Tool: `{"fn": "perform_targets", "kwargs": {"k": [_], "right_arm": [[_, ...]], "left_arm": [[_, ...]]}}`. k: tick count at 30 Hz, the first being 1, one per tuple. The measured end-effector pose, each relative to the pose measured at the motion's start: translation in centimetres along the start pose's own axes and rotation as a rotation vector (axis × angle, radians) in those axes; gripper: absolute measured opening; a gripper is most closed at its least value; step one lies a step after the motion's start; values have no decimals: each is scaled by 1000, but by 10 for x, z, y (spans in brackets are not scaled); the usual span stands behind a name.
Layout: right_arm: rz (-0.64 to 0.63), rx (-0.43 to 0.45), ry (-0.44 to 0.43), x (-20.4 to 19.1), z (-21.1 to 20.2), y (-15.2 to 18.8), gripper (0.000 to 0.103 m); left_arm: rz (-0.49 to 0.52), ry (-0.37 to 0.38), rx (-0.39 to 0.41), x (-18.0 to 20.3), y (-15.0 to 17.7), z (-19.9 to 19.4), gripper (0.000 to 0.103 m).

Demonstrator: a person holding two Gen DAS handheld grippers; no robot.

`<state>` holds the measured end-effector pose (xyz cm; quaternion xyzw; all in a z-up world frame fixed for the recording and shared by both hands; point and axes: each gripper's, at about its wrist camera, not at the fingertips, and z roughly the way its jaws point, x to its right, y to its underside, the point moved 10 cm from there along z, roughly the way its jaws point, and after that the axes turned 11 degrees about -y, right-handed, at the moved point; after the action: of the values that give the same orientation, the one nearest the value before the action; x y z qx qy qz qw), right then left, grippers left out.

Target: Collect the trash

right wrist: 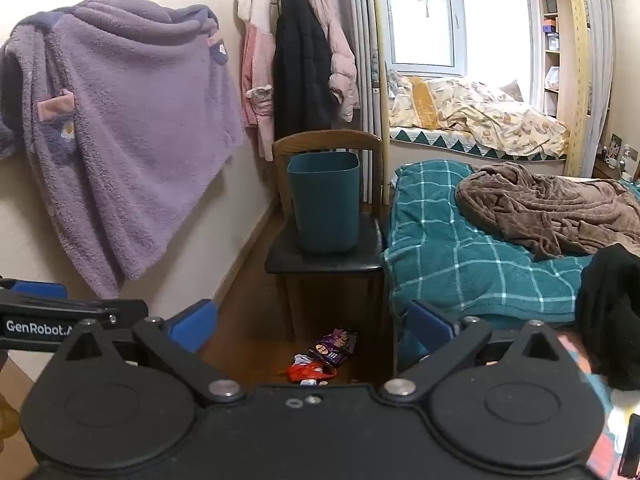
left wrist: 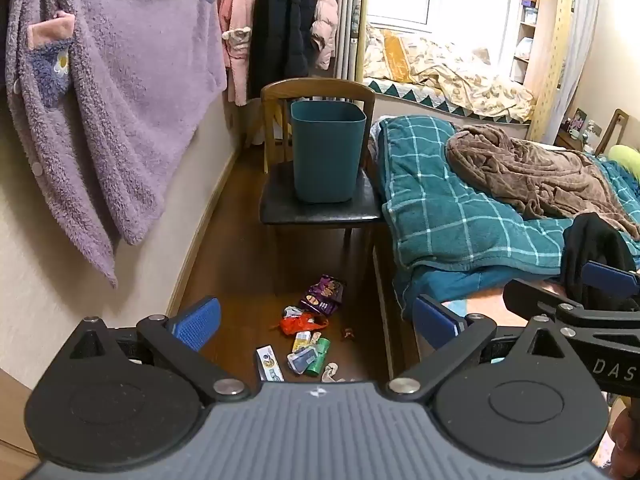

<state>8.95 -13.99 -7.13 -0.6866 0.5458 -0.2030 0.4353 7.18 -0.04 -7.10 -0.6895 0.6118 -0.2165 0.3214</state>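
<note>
Several pieces of trash lie on the wooden floor: a purple snack wrapper (left wrist: 324, 294) (right wrist: 335, 345), a red wrapper (left wrist: 301, 323) (right wrist: 306, 372), a green roll (left wrist: 319, 357) and a small white box (left wrist: 269, 364). A teal bin (left wrist: 327, 151) (right wrist: 324, 201) stands on a black-seated wooden chair (left wrist: 320, 210) (right wrist: 322, 262) beyond them. My left gripper (left wrist: 316, 322) hovers above the trash, open and empty. My right gripper (right wrist: 314, 326) is higher, also open and empty; part of it shows at the right edge of the left wrist view.
A bed with a teal checked blanket (left wrist: 448, 208) (right wrist: 460, 248) and a brown throw (left wrist: 532, 176) borders the floor strip on the right. A purple fleece robe (left wrist: 112, 92) (right wrist: 128, 120) and coats (left wrist: 288, 24) hang on the left wall. A black garment (right wrist: 612, 320) lies near the bed's corner.
</note>
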Motion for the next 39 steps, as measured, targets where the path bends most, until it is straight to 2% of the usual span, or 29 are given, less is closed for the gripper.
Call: {"fn": "perform_targets", "kwargs": {"k": [6,20,39], "right_arm": [[14,-13,-2,3,4,4,103],[3,-28,-24,-10,4,17,103],[22,-31,-48,-11,4,20,103]], "left_arm": [[-15,-7,20,-5,10,-4,103],[-28,-31,-65,-12,26,3,103],[-48,-21,-73,-15,30,1,103]]}}
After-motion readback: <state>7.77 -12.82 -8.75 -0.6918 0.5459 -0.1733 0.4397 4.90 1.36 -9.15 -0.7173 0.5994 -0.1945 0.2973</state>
